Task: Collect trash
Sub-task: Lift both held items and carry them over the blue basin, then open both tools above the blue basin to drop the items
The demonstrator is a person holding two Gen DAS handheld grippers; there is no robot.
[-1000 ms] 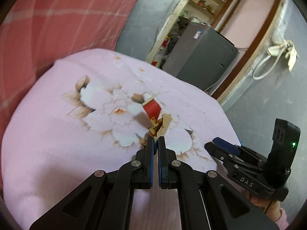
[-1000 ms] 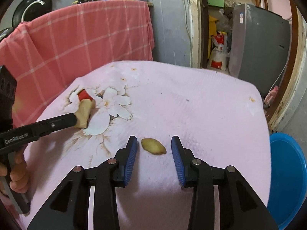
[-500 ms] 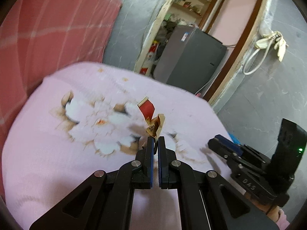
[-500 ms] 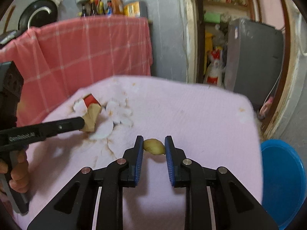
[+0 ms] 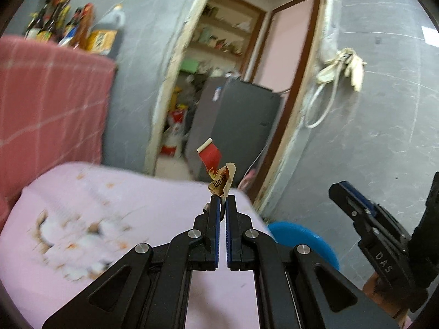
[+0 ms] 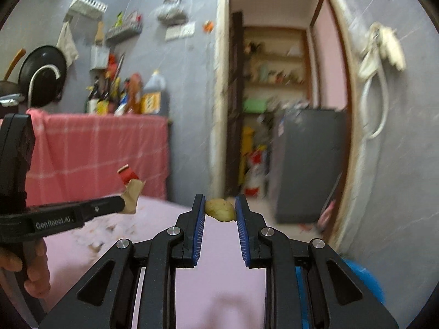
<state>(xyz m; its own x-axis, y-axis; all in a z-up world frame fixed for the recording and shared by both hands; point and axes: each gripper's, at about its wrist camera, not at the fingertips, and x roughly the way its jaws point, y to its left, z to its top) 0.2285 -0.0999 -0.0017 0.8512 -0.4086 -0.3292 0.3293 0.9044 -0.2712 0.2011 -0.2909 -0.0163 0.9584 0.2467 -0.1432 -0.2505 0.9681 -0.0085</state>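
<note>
My left gripper (image 5: 222, 198) is shut on a crumpled tan and red wrapper (image 5: 218, 176) and holds it up above the pink cloth-covered table (image 5: 123, 197). The wrapper also shows in the right wrist view (image 6: 131, 187), clamped in the left gripper's tips (image 6: 120, 204). My right gripper (image 6: 220, 203) is shut on a small yellowish scrap (image 6: 221, 210) and holds it lifted above the table (image 6: 219, 260). The right gripper also shows at the right of the left wrist view (image 5: 337, 192).
A blue bin (image 5: 301, 242) stands on the floor past the table's right edge; it also shows in the right wrist view (image 6: 365, 279). A red checked cloth (image 6: 96, 153) hangs at the left with bottles (image 6: 129, 96) above it. A doorway with a grey cabinet (image 6: 307, 164) lies ahead.
Both grippers have lifted off the table with their pieces. The right gripper closed on the yellowish scrap. Both views now tilt up toward the wall and doorway.
</note>
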